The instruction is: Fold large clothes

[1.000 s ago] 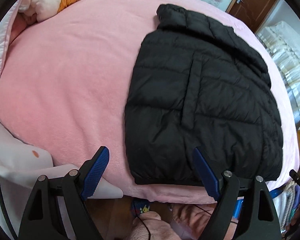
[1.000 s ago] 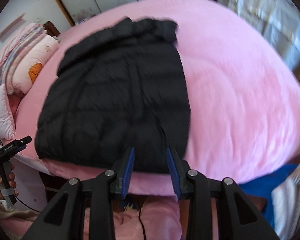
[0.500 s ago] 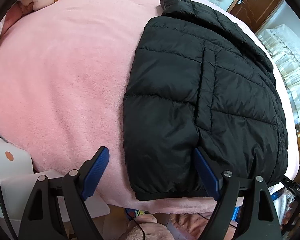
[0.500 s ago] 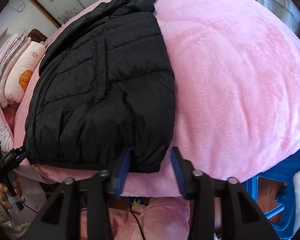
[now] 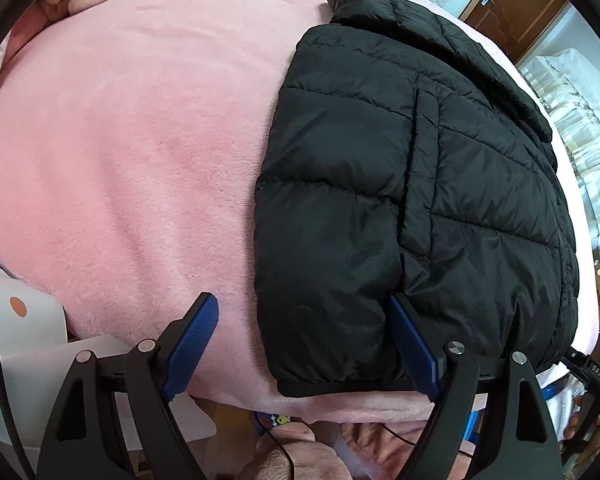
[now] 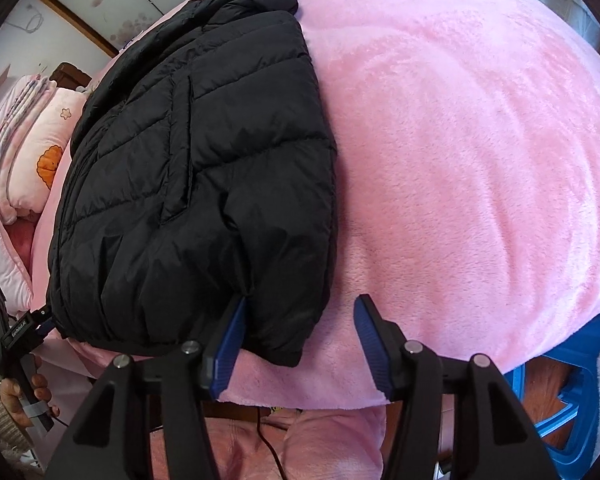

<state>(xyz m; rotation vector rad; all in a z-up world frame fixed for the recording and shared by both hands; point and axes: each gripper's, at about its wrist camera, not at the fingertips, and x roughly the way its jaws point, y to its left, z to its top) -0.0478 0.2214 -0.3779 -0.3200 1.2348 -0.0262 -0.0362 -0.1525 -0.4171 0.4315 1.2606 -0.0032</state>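
Note:
A black puffer jacket (image 5: 400, 184) lies folded lengthwise on a pink blanket (image 5: 140, 152), collar at the far end. In the left wrist view my left gripper (image 5: 304, 348) stands open over the near edge, and the jacket's near left corner lies between its blue pads (image 5: 194, 346) without being pressed. In the right wrist view the jacket (image 6: 204, 168) fills the left half. My right gripper (image 6: 300, 340) has its jaws opening around the near right corner. Its left pad (image 6: 228, 340) rests against a fold, while the right pad stands clear over the blanket (image 6: 460, 160).
Pillows and a folded quilt (image 6: 36, 152) lie at the bed's head. A blue plastic stool (image 6: 568, 396) stands by the bed's near right corner. A wooden door (image 5: 512, 8) and a curtain are beyond. The person's pink trousers (image 6: 324, 440) show below the bed edge.
Both grippers have come down close to the jacket's near hem. The right jaws have widened from nearly closed. The left jaws kept their width.

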